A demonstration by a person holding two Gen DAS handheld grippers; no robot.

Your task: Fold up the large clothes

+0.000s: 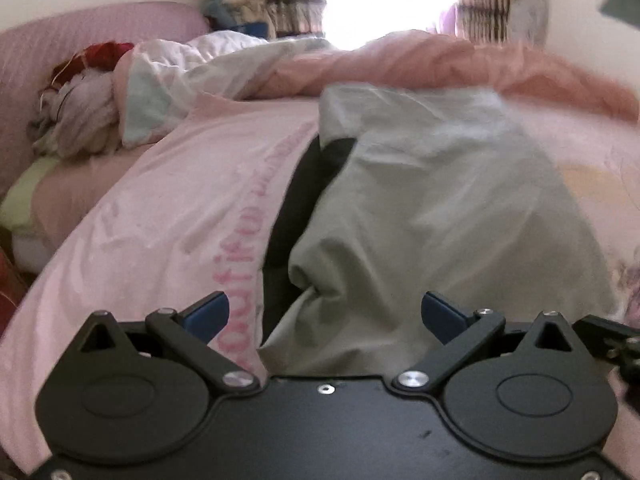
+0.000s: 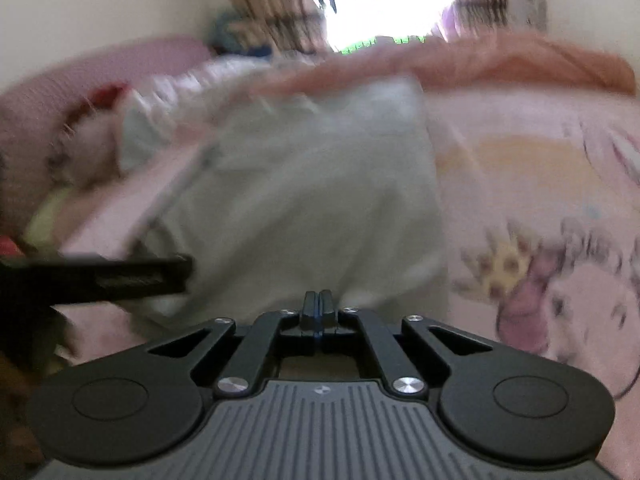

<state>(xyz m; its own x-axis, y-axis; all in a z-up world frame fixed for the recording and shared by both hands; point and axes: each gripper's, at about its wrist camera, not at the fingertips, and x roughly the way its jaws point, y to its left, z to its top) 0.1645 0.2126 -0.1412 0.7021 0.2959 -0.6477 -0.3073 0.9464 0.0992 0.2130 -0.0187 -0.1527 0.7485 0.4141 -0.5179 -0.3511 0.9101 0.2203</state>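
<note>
The grey garment (image 1: 440,208) lies on the bed (image 1: 580,148), near its front edge, spread over a pink sheet (image 1: 160,220) with a dark layer (image 1: 296,208) showing at its left side. The left gripper (image 1: 324,312) hovers at the garment's near edge with its jaws wide apart, cloth bunched between them but not pinched, likely poised to grasp. The right gripper (image 2: 319,308) has its jaws pressed together at the garment's (image 2: 304,200) near hem; cloth appears pinched there, though blur leaves that uncertain. Holding that edge would let the near part be lifted and folded toward the far side, where a rumpled quilt (image 1: 400,60) lies.
</note>
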